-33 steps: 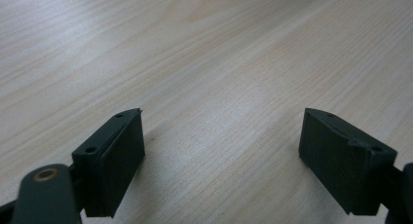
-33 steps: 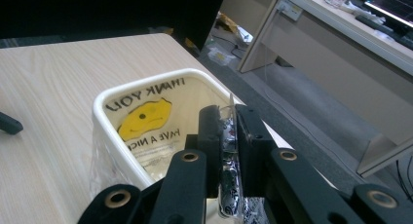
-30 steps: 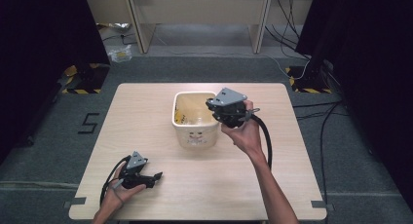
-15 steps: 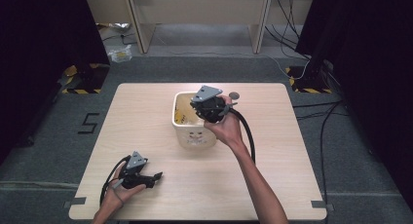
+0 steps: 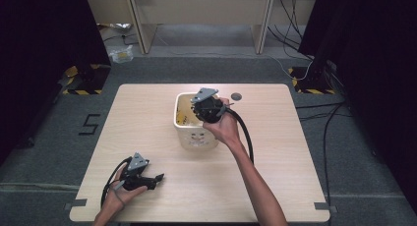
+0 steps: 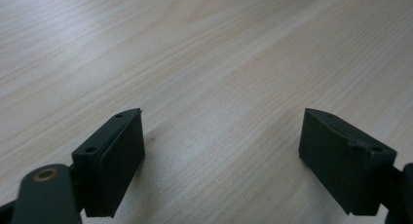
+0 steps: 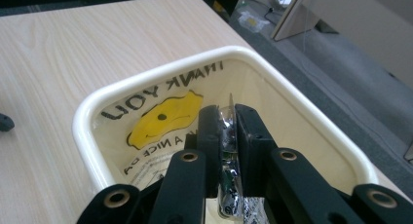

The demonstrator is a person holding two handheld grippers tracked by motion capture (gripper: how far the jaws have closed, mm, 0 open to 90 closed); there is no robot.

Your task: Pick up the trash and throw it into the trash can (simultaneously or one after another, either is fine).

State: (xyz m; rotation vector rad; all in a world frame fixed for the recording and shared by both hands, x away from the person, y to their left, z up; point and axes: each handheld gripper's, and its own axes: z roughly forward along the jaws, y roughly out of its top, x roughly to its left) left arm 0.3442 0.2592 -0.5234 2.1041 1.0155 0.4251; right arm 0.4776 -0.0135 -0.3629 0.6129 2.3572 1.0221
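Note:
A cream bin [image 5: 196, 137] with a small face on its front wall stands at the table's middle; its rim [image 7: 146, 78] surrounds a liner bag printed "THANK YOU" with a yellow smiley. My right gripper [image 5: 199, 112] hangs over the bin's opening, pointing down into it. In the right gripper view it [image 7: 226, 121] is shut on a crinkled clear wrapper [image 7: 229, 136] with dark print, pinched between the pads. My left gripper [image 5: 156, 177] rests on the table near the front left, and its jaws stand wide open [image 6: 221, 151] over bare wood.
The wooden table [image 5: 275, 177] has a small round grommet [image 5: 236, 96] behind the bin. A black cable [image 5: 246, 132] trails from the right gripper along the forearm. Grey floor surrounds the table, with desk legs at the back.
The right gripper has moved left and down, from the bin's right rim to over its opening. The left gripper has stayed put.

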